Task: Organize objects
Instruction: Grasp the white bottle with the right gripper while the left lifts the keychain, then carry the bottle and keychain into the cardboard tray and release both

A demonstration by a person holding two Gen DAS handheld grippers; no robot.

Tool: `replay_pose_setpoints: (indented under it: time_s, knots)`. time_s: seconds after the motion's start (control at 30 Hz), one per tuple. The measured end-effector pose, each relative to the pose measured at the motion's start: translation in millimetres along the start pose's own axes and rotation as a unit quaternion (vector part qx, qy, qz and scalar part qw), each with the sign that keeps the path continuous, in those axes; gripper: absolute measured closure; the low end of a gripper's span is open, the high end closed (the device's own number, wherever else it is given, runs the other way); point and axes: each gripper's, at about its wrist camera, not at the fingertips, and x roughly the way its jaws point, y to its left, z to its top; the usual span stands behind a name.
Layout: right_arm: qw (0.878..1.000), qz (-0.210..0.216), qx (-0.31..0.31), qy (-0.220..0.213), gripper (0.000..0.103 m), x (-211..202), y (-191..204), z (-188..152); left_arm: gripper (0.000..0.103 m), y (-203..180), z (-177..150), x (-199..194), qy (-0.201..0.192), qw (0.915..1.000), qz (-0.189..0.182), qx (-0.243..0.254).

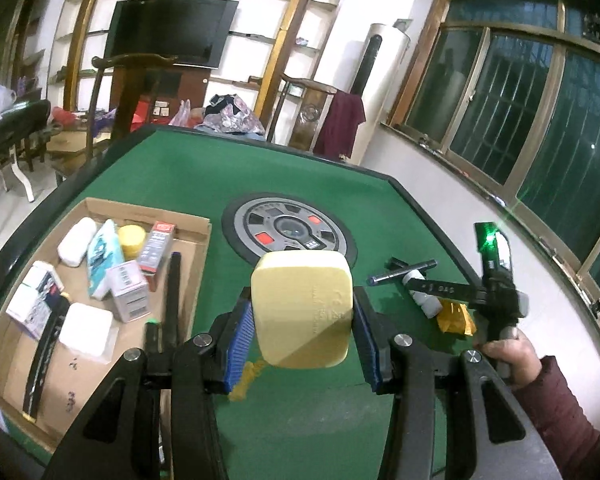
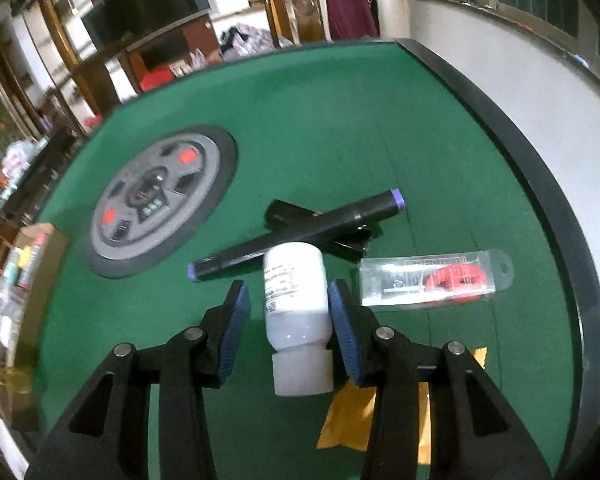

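Holding a yellow sponge clamped between its fingers above the green bench beside the cardboard box, L gripper; R gripper, fingers partly apart, straddles lying white bottle, grip unclear.

Indoor artificial light, night outside windows; strong fisheye bending, dark corners; right view's left edge motion-blurred.
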Motion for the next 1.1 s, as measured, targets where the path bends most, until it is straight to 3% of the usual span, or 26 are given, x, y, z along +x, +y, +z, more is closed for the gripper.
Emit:
replay_pose_setpoints:
  time_s: [0.2, 0.37, 0.67, 1.1]
  knots:
    - [1.000, -0.019, 0.005, 0.021, 0.071, 12.3, -2.5, -2.2, 0.062, 17.9, -5.8, -9.6, -0.009, 0.9997, -0.007, -0.020]
    - [0.999, 0.007, 0.018, 0.027, 0.071, 5.8, -4.6, -8.4, 0.062, 33.3, -10.9, -12.5, -0.009, 0.9990, -0.017, -0.040]
    - [0.987, 0.145, 0.060, 0.033, 0.071, -23.9, 4.3, -32.8, 0.062, 49.1, -10.6, -33.7, -0.028, 0.9982, -0.024, -0.047]
    - [0.957, 0.287, 0.027, 0.030, 0.071, -50.5, 95.6, -29.6, 0.062, 90.2, -14.5, -71.2, -0.049, 0.9952, -0.012, -0.083]
